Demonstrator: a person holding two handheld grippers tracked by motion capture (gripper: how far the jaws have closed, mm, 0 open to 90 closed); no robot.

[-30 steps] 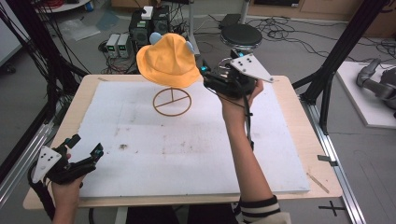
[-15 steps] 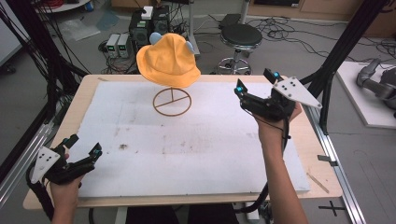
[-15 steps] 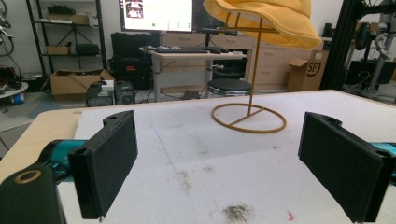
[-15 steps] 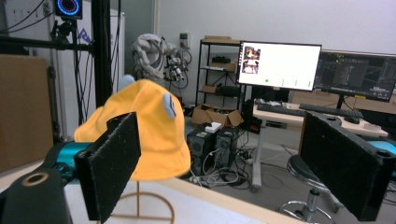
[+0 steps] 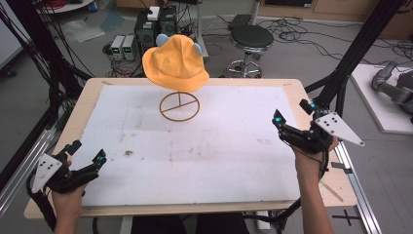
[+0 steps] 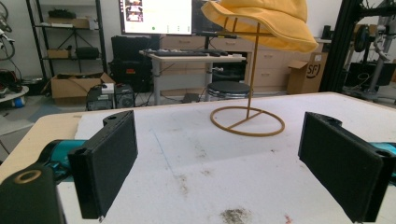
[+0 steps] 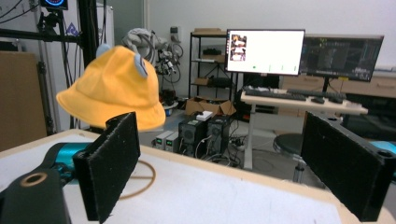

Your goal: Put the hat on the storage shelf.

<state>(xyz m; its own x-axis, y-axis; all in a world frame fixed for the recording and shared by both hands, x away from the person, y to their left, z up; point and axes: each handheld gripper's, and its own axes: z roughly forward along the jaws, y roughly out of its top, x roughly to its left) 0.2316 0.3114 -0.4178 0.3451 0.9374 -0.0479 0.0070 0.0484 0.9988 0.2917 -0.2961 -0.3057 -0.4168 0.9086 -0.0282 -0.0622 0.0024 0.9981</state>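
A white mat [image 5: 204, 146], stained in spots, covers the wooden table [image 5: 87, 97]; beyond it are monitors [image 7: 265, 51], shelves and a black stool [image 5: 249, 38]. The left gripper [image 5: 86, 157] and right gripper [image 5: 292, 119] both have jaws spread wide, holding nothing. Ahead of both pairs of jaws, an orange bucket hat [image 5: 175, 63] sits on a ringed wire stand [image 5: 179, 106].

"SF" printed on cardboard box [image 6: 312, 71] behind table.
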